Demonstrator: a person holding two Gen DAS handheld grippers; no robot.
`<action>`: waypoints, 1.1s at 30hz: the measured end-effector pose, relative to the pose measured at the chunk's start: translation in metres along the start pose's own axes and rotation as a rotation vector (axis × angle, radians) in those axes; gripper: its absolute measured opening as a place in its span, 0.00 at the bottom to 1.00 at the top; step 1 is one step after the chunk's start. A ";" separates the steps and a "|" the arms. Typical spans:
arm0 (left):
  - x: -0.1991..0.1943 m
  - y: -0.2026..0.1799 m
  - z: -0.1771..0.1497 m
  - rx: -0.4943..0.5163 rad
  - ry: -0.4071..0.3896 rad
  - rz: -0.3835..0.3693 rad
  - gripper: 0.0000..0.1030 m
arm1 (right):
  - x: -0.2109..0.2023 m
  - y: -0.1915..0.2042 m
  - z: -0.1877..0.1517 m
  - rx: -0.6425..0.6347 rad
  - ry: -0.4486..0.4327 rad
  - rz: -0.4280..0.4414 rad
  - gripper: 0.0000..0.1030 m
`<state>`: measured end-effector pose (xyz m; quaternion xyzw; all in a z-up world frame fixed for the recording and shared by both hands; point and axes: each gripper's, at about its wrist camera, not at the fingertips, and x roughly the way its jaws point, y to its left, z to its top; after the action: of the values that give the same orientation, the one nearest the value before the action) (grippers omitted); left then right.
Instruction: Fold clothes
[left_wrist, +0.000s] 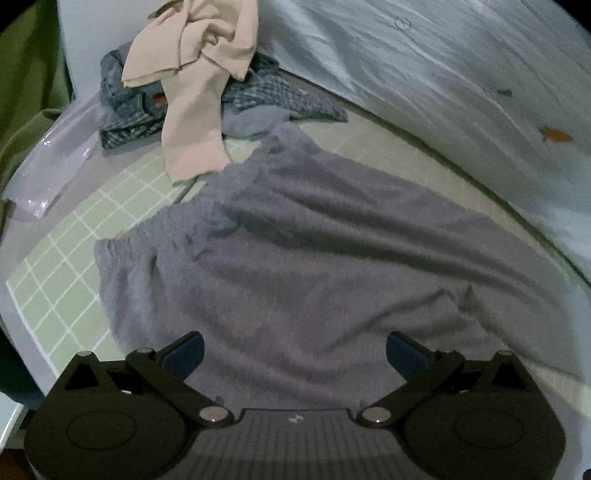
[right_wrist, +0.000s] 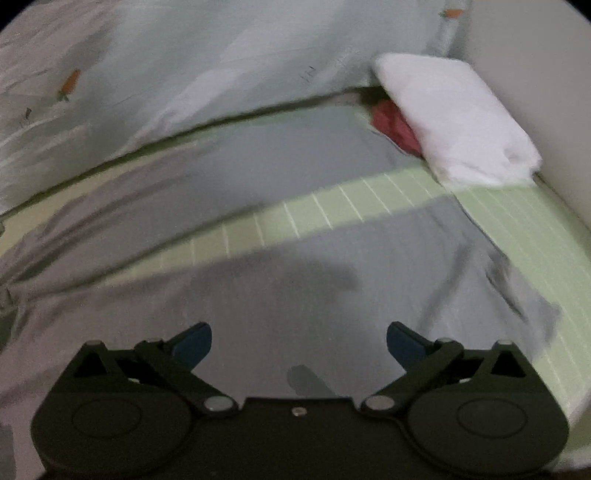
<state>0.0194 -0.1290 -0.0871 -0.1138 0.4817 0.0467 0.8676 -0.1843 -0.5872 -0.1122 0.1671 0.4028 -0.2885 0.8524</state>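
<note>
Currently both my hand-held grippers, left (left_wrist: 294, 352) and right (right_wrist: 298, 343), released over grey garment (left_wrist: 314, 258); pinch near hem evenly, keep edges aligned.

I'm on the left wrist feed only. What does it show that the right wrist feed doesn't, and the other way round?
Only the left wrist view shows the unfolded pile: a beige garment draped over a blue checked garment.

Only the right wrist view shows a folded white item with something red beneath it at the far corner.

Both show the grey garment spread on the green grid mat, the pale sheet behind, and an open gripper: left gripper, right gripper.
</note>
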 end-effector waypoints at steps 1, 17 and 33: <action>-0.001 0.003 -0.006 0.007 0.008 0.000 1.00 | -0.001 -0.005 -0.006 0.017 0.012 -0.009 0.99; 0.022 0.080 -0.039 -0.011 -0.006 0.095 1.00 | 0.027 -0.078 -0.046 0.242 -0.004 -0.207 0.99; 0.065 0.137 0.024 -0.169 -0.058 0.169 0.55 | 0.056 -0.124 -0.011 0.491 -0.040 -0.417 0.67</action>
<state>0.0476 0.0075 -0.1503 -0.1440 0.4587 0.1634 0.8615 -0.2403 -0.6978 -0.1693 0.2761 0.3298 -0.5487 0.7169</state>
